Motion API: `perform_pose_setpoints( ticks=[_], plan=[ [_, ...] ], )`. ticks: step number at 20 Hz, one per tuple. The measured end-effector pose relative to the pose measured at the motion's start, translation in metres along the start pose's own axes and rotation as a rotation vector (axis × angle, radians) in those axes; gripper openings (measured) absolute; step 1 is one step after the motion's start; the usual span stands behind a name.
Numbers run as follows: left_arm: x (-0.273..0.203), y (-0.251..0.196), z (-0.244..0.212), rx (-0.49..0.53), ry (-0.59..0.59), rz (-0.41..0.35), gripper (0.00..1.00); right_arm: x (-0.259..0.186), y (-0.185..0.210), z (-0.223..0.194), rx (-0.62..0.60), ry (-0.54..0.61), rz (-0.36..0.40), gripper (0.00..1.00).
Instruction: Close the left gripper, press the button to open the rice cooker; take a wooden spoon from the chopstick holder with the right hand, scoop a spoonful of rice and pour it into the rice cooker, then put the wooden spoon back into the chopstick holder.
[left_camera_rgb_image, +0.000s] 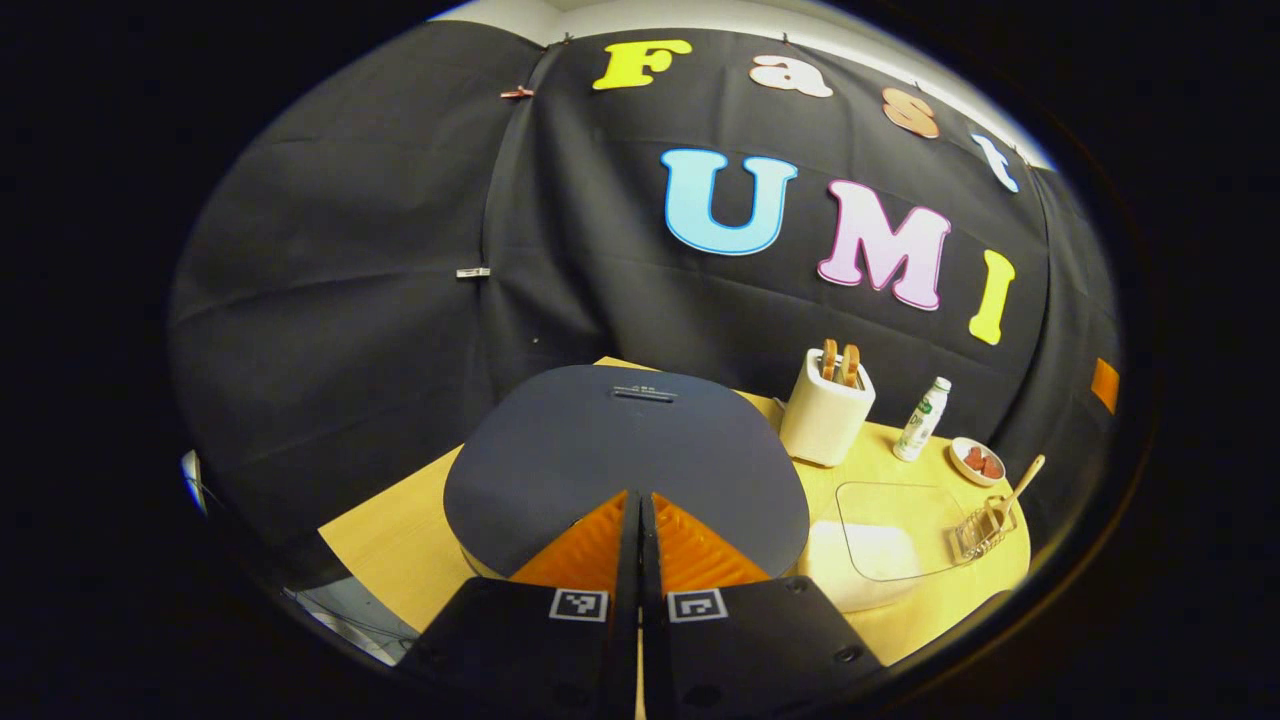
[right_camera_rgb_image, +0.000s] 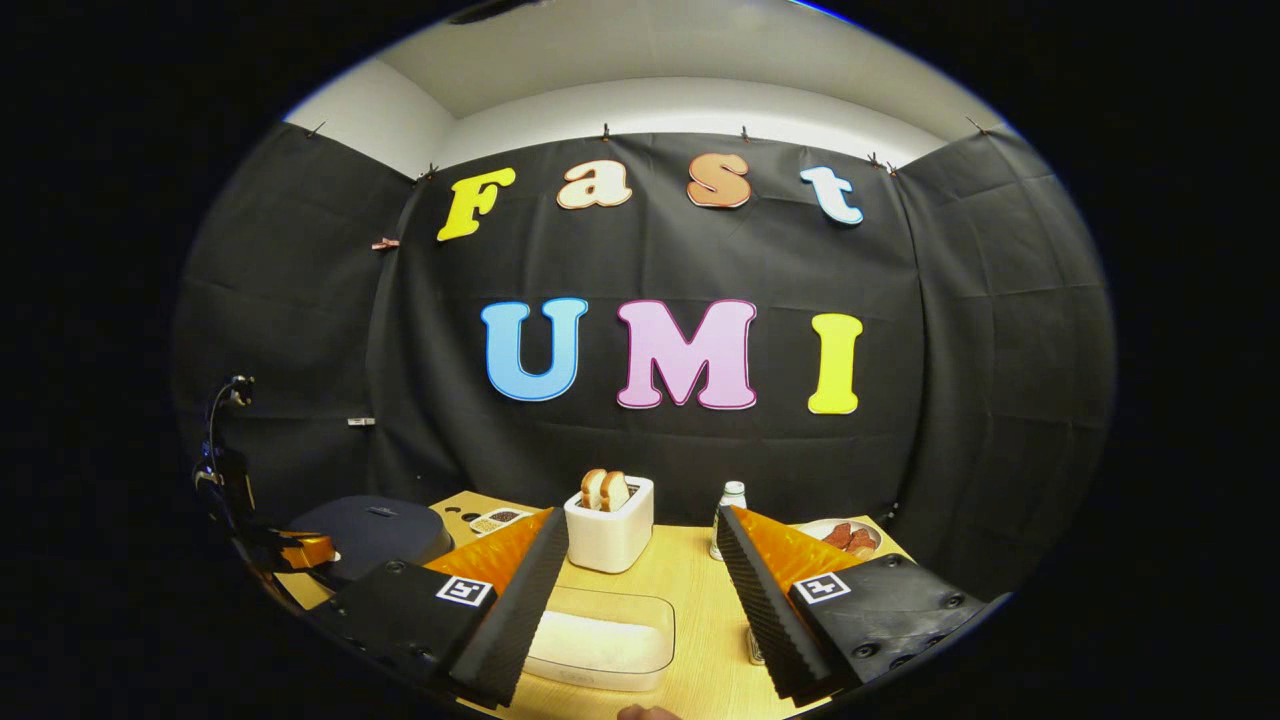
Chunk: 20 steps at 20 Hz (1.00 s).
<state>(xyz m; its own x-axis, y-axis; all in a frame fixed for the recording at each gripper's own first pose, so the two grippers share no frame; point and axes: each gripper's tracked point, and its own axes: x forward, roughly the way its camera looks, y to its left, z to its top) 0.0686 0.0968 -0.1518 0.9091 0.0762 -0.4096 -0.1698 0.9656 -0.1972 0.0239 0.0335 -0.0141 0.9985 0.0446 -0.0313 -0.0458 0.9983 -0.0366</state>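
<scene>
— Dark lid of the rice cooker (left_camera_rgb_image: 625, 450) sits shut under the left gripper (left_camera_rgb_image: 640, 520), jaws together. Around it?
— Toaster (left_camera_rgb_image: 826, 410), bottle (left_camera_rgb_image: 921, 420), rice container (left_camera_rgb_image: 880, 545), wooden spoon (left_camera_rgb_image: 1022, 485) in its holder (left_camera_rgb_image: 982, 528).
— Right gripper view?
— Right gripper (right_camera_rgb_image: 640, 575), jaws apart, above the container; toaster straight ahead.

The left gripper (left_camera_rgb_image: 640, 520) has its 2 fingers pressed together with no gap between them, pointing forward and slightly down. In the right gripper view it shows small at the far left (right_camera_rgb_image: 305, 550). The right gripper (right_camera_rgb_image: 640, 590) holds its 2 fingers spread wide apart, level, gripping nothing.
</scene>
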Motion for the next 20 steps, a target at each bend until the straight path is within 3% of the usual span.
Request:
perform_pose_setpoints(
  ticks=[4, 6, 12, 20],
  plan=[
    [-0.004, -0.005, 0.003, 0.076, -0.059, 0.041, 0.08, 0.0, -0.007, 0.0, 0.0, -0.003, -0.011, 0.93],
    [-0.008, -0.007, 0.005, 0.081, -0.087, 0.023, 0.08, -0.002, -0.011, 0.003, -0.002, -0.009, -0.017, 0.93],
    [-0.028, -0.016, 0.047, 0.159, -0.207, 0.037, 0.14, 0.0, -0.032, -0.014, 0.017, 0.033, -0.042, 0.93],
    [-0.049, -0.023, 0.073, 0.158, -0.266, 0.076, 0.21, 0.021, -0.092, -0.052, 0.038, 0.1, -0.129, 0.94]
  ],
)
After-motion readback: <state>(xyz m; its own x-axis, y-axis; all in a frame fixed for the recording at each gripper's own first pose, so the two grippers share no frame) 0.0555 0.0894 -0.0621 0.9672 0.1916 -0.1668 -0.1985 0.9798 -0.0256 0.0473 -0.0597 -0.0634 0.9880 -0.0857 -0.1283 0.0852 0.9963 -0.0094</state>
